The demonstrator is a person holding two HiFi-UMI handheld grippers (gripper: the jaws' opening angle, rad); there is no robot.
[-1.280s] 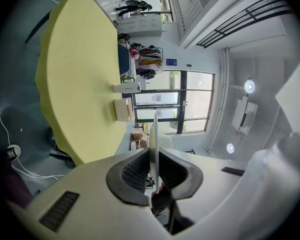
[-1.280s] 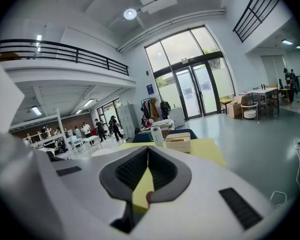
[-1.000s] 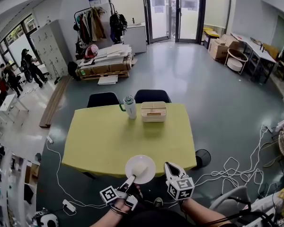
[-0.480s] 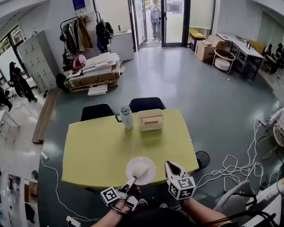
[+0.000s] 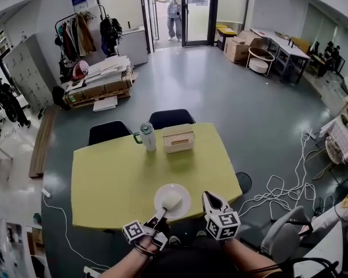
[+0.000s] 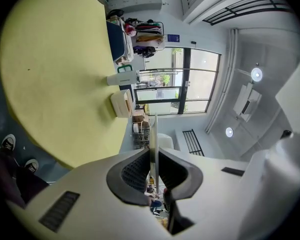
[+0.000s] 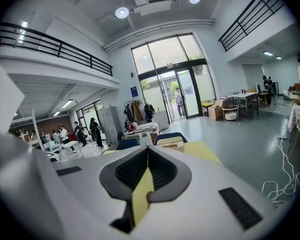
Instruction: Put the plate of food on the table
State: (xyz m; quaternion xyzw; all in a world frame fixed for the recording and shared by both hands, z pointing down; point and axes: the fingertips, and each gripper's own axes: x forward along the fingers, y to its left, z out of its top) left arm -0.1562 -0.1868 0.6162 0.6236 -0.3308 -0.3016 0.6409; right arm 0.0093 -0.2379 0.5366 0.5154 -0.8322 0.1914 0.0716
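Right at the front, the person holds two grippers. The left gripper (image 5: 160, 215) has its fingers pinching the near rim of a white plate (image 5: 185, 205). In the left gripper view the plate shows edge-on, squeezed tight between the two dark pads. A pale lump of food (image 5: 171, 200) sits in the middle of the plate.

The plate is over the near edge of the yellow table (image 5: 116, 178), close to the middle of that edge. I cannot tell if its bottom touches the table yet.

The right gripper (image 5: 209, 198) is just beside the plate, on its right, and does not touch it. Its fingers are pressed together at the tips and hold nothing.

At the far side of the table stands a white bottle (image 5: 146, 136) with a green handle. Right next to it is a pale box (image 5: 178, 139) with slats on its side.

Behind the table are two dark chairs (image 5: 170, 118), pushed in close.

On the grey floor to the right lie loose white cables (image 5: 284, 191). Far back on the left is a stack of flat boards (image 5: 98, 80) and a rack of coats (image 5: 84, 33). At the glass door a person (image 5: 174, 13) stands.
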